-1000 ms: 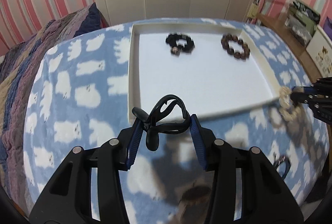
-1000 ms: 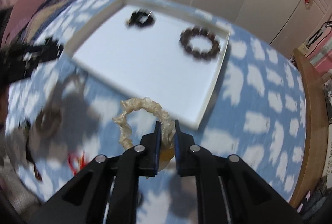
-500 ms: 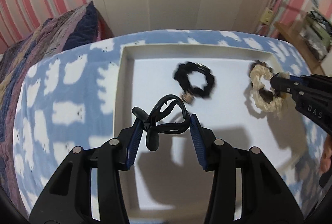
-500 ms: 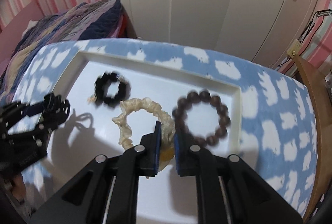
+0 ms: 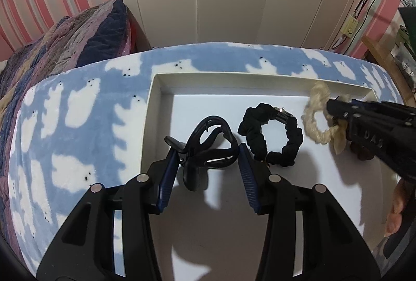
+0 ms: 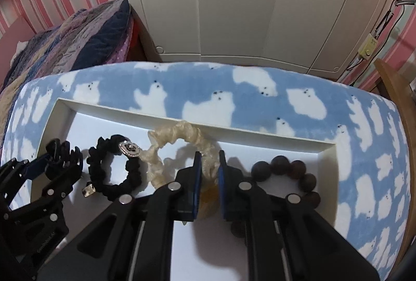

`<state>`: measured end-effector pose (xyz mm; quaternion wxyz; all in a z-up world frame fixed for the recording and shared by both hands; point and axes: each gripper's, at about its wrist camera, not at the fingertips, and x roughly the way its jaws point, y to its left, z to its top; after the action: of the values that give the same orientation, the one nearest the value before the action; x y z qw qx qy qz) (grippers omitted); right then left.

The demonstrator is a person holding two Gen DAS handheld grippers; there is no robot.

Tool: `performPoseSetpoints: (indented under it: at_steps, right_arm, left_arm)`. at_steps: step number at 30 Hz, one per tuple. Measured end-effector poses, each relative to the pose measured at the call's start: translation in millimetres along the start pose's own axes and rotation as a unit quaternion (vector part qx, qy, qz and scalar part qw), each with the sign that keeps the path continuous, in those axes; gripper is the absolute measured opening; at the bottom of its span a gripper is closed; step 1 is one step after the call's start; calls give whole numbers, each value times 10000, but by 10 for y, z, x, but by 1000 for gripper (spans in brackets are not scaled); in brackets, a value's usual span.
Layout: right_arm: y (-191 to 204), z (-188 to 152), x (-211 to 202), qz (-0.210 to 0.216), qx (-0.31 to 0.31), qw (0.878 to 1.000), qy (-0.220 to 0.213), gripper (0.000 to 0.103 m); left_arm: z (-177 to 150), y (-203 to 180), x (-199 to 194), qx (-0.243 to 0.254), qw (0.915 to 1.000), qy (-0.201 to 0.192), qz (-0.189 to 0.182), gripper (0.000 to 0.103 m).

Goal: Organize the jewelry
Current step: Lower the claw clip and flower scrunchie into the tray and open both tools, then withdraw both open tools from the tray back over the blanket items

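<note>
A white tray [image 5: 153, 109] lies on the blue cloud blanket; it also shows in the right wrist view [image 6: 234, 131]. My left gripper [image 5: 208, 153] is shut on a black hair claw clip [image 5: 208, 145], low over the tray's left part. My right gripper [image 6: 208, 164] is shut on a cream scrunchie [image 6: 179, 136], low over the tray near its far wall; the scrunchie also shows in the left wrist view [image 5: 316, 122]. A black scrunchie with a silver charm [image 5: 270, 135] lies between them. A brown bead bracelet [image 6: 288, 169] lies to the right.
The blue blanket with white animals [image 6: 213, 93] covers the table. A quilted bed [image 5: 65, 41] is at the left, white wardrobe doors [image 6: 221, 0] behind, a wooden desk edge [image 6: 395, 99] at the right.
Both grippers have moved forward and down over the tray with their items. The cream scrunchie now sits between the black scrunchie and the bead bracelet, near the far wall.
</note>
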<state>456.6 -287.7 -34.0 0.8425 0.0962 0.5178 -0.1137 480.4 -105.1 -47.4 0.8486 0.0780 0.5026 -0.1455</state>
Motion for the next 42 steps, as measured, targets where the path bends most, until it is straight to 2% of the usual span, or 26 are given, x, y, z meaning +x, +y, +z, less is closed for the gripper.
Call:
performPoseSetpoints:
  at_steps: [1,3,5,8,11,13,16,20,22,23,24,29,33,40,42]
  right_arm:
    - [7,0,9,87,-11,10000,7,18]
    - [15,-2,-6,-2,-56,10000,-75,34]
    - [14,-9,-50,41,-100,9998,-141,44]
    - [-18,-23,-192,135,-89,9996,-222,49]
    - [-98,-34,-407,310,-4,9988,-376,59]
    - [-167,-72,-635,322,21,9979,-558,62]
    - [-251,-199,-989,294,-63,9961,-831,73]
    - [-378,-475,-1383,157,-126,9940,-1074,74]
    - [-461,-669,-1556,170,-148,9934,-1123,77]
    - [-491,-792,-1650,158,-158,9929,-1168,85]
    - [-521,-894,-1725,146,-158,9922,-1225,88]
    - [-552,-1545,-1933,307,-227,9911,-1272,88]
    - [-589,-2073,-1973,217,-171,9915,-1275,88]
    - [-606,-2577,-2028,-348,5,9915,-1257,88]
    - [-595,-2680,-2030,-446,68,9914,-1225,88]
  left_arm:
    - [1,-1,6,11,10000,6,0,50]
    - [-4,20,-6,-10,10000,-8,5,60]
    - [-16,27,-46,-47,10000,-55,-63,62]
    - [-40,-35,-180,37,9999,-148,-64,70]
    - [-60,-117,-431,87,9991,-358,-188,83]
    - [-87,-134,-653,68,9979,-571,-290,90]
    - [-163,-73,-972,67,9961,-792,-383,95]
    - [-355,14,-1336,-41,9942,-1004,-376,99]
    - [-509,99,-1519,-82,9935,-1101,-264,100]
    - [-587,153,-1609,-78,9932,-1150,-183,100]
    - [-669,197,-1680,-75,9929,-1185,-94,100]
    - [-1154,410,-1978,-118,9930,-1160,210,100]
    - [-1599,539,-2031,-219,9936,-1033,391,100]
    - [-2235,594,-2084,-358,9935,-859,658,100]
    - [-2390,594,-2099,-409,9939,-813,620,100]
